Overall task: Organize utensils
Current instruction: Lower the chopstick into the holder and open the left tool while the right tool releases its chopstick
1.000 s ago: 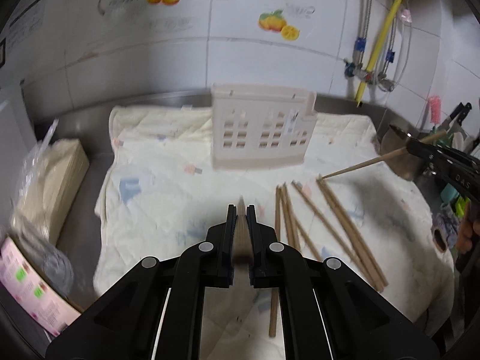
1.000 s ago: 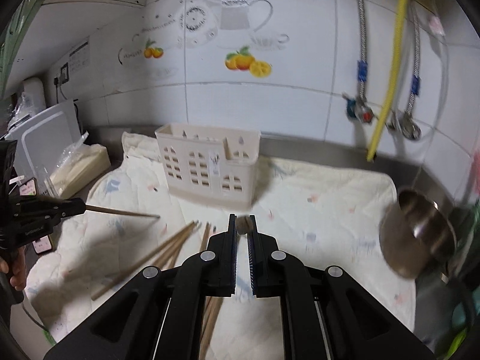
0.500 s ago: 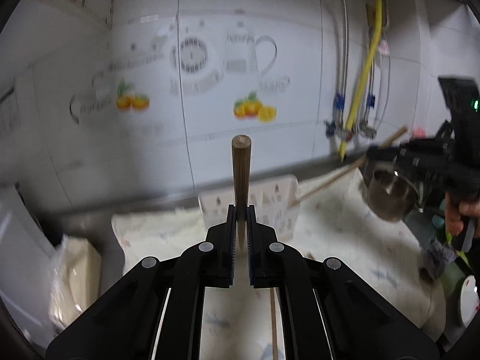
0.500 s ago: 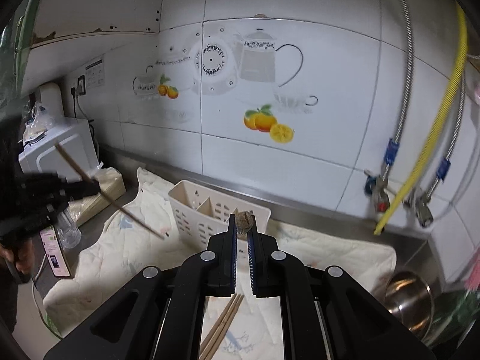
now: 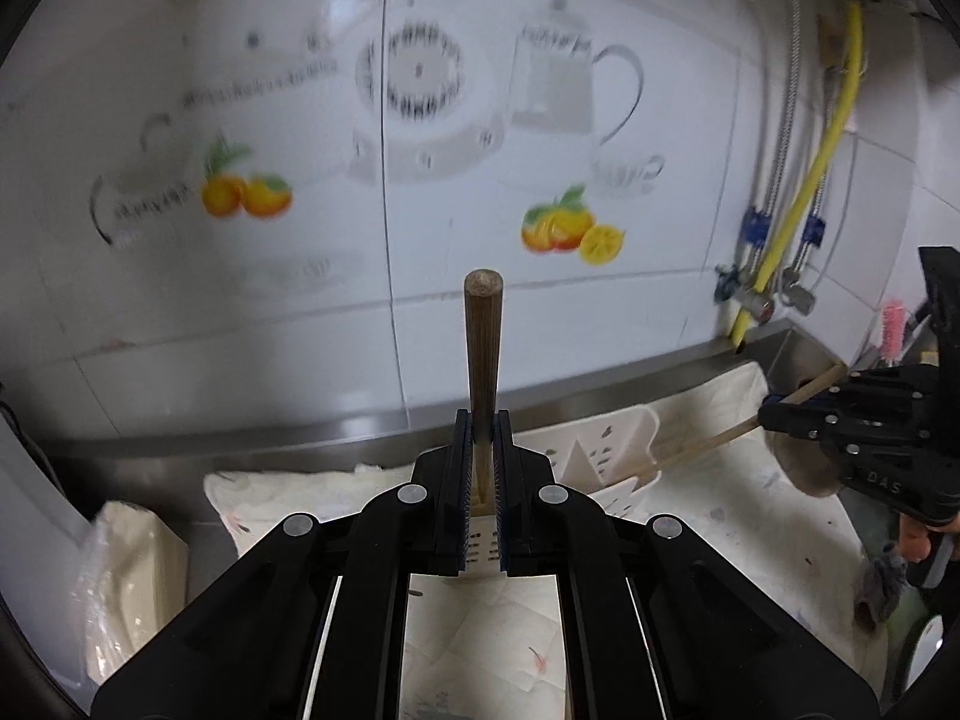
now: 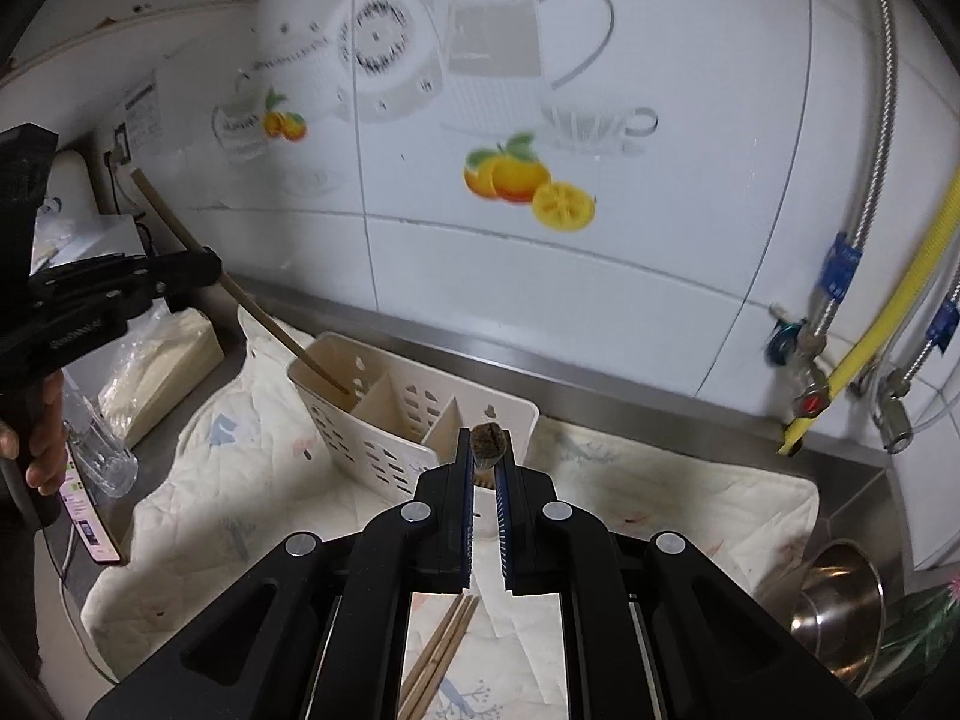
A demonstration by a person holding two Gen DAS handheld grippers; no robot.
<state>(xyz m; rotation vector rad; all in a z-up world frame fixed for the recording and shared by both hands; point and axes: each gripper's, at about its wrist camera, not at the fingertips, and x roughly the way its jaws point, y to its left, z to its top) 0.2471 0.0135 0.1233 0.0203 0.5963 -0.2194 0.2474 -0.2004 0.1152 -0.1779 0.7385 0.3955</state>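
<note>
Seemingly both chopsticks are being aimed at the holder at once. From the left wrist view, the left gripper (image 5: 480, 438) is clamped on a dark wooden chopstick (image 5: 482, 348) that stands up past its fingers with the blunt end high, probably so the thin end can drop into the cream utensil holder (image 5: 606, 456) just beyond, near the back edge of the padded cloth (image 5: 780, 498). At the right edge, the right gripper (image 5: 774, 417) pinches a pale chopstick (image 5: 708, 444) slanting down toward that holder; "DAS" is moulded on its body.

From the right wrist view, the right gripper (image 6: 485, 468) is closed on its chopstick (image 6: 487, 438), seen end-on over the holder's (image 6: 384, 420) right compartment. The left gripper (image 6: 204, 270) holds its chopstick (image 6: 270, 324) with the tip already inside the left compartment. More chopsticks (image 6: 441, 654) lie on the cloth below, not yet sorted. Lettering on the left gripper's body is too blurred to read, as is the wall label.
</note>
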